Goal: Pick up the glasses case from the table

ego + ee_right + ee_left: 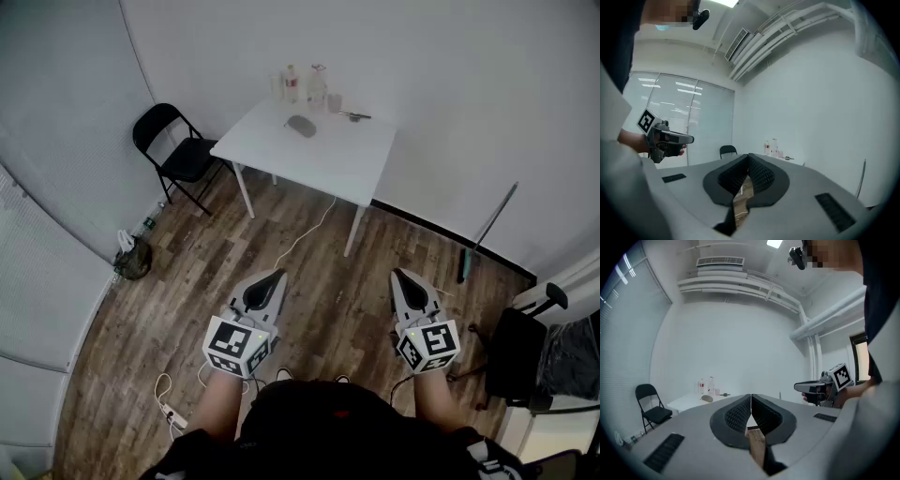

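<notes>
Head view looks steeply down; gripper views level, sharing table (319,155).

Left gripper (277,275) and right gripper (397,273): grey tapered shells, black ribbed inner pads (737,416), black textured strips (665,452) on the flanks. Marker cube (236,345) at each rear end: white, black squares. Person: black top (328,427).

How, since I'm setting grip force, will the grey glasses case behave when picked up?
The glasses case looks a low rounded oval, so jaws might slip off its curve. It lies flat on the table, so it probably won't roll. Stiffness can't be judged from here.
</notes>
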### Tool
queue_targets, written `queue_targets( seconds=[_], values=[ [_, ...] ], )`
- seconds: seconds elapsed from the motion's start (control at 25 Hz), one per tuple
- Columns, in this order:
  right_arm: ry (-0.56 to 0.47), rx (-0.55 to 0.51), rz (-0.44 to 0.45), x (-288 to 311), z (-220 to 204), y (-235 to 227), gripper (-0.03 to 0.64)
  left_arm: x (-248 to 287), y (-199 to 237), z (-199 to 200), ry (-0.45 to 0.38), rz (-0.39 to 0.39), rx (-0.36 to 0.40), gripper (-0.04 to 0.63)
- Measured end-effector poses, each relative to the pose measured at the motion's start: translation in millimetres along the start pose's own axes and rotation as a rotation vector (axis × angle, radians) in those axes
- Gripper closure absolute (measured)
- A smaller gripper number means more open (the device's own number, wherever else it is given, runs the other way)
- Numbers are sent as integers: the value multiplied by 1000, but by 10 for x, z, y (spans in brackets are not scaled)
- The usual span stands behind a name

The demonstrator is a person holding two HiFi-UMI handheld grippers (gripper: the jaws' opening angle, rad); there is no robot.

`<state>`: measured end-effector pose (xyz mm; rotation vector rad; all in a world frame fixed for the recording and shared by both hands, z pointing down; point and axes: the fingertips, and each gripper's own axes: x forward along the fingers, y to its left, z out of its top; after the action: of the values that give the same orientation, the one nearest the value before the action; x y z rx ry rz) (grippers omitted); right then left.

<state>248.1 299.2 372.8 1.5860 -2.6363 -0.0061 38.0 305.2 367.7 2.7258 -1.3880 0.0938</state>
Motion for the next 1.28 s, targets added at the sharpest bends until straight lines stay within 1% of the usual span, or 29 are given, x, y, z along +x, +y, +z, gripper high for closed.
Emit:
queue_targets(
  seconds=[0.44, 0.64, 0.96, 1.28],
  values=[
    [8, -4, 7, 54, -12, 77, 595, -16, -7, -52, 9, -27, -5, 572],
    [-7, -35, 6, 109, 12, 137, 595, -22, 66, -31, 6, -26, -14, 572],
    [12, -7, 2, 282, -53, 281, 595, -64, 328, -32, 3, -33, -26, 572],
    [34, -6, -20, 499, -137, 716, 595, -315, 778, -150, -1, -51, -50, 572]
  ],
)
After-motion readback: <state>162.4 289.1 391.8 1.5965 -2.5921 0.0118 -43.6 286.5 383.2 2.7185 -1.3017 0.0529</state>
